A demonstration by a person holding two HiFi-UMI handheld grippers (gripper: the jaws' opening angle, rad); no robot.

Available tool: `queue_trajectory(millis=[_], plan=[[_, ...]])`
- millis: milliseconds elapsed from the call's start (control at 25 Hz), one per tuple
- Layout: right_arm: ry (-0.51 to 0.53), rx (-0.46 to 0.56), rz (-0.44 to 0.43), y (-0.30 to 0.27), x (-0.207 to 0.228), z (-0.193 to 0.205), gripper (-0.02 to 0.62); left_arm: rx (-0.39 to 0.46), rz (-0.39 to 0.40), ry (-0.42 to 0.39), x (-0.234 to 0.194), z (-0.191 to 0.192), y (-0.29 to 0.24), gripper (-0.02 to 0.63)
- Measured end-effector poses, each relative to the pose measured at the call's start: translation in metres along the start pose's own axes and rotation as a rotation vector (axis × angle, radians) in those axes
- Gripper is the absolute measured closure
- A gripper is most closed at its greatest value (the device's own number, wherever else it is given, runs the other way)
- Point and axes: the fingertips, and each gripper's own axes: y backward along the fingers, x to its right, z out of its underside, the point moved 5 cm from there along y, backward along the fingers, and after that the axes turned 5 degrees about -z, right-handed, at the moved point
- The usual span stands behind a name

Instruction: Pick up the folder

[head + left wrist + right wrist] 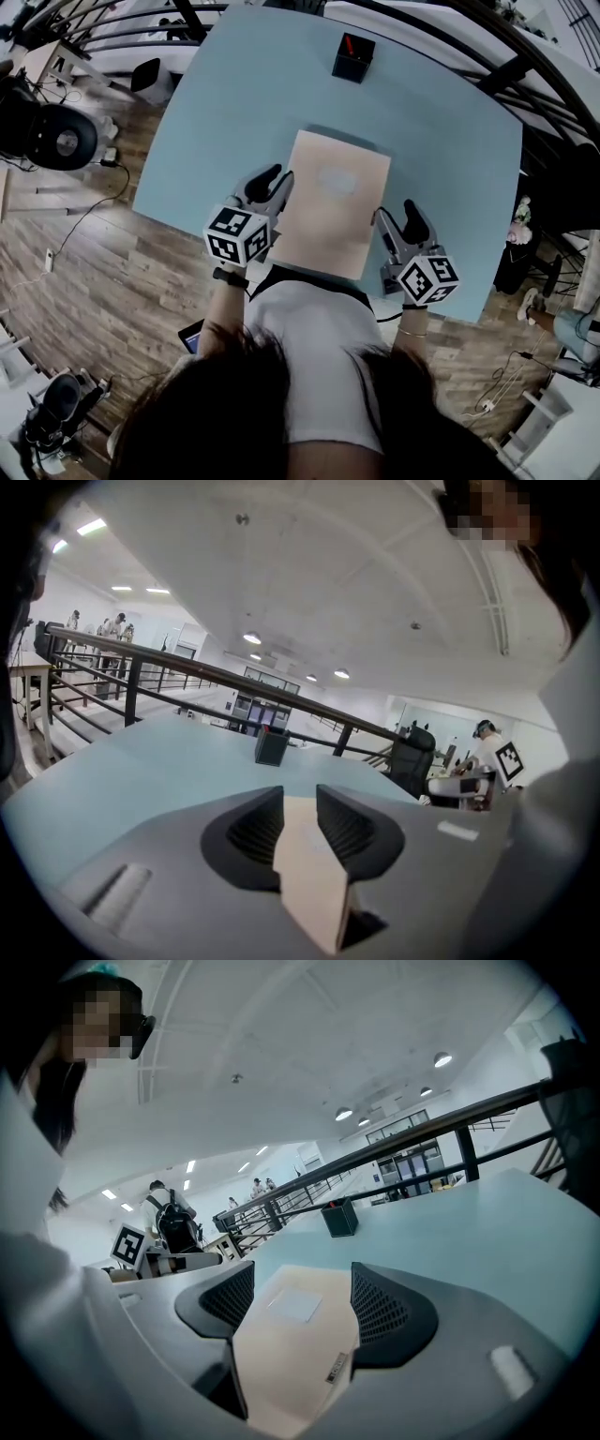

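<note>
folder (pixel 314 883) pinched in left gripper (pixel 300 795) jaws (right gripper (pixel 303 1271) straddles it).

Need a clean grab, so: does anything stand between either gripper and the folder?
Nothing visible does. The folder sits between the fingers of the left gripper and of the right gripper; the black box stands well beyond it.

One tabletop (pixel 234 112) carries one beige folder (pixel 333 202) and one black holder (pixel 352 57), which has one red item (pixel 350 44) in it. There are two grippers, the left gripper (pixel 274 180) and the right gripper (pixel 398 214). Each has two fingers (pixel 248 832) and one marker cube (pixel 237 234). One person with a backpack (pixel 172 1215) stands behind.
</note>
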Motion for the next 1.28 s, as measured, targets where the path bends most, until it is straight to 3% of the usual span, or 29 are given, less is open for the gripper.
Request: queue_trajectory(millis=[400,1040,1280], plan=[[-0.042,-0.096,0.025,-0.009,0.013,0.039,0.298,-0.104,-0.008,0.045,-0.013,0.035,-0.010,0.491],[-0.267,-0.212,0.000,-0.018,0.044,0.100,0.298,-0.241,0.003,0.180,-0.029,0.086,-0.025,0.489],[-0.321,-0.235,-0.024,-0.022,0.050,0.110,0.298,-0.270,0.019,0.221,-0.031,0.099,-0.030,0.445]])
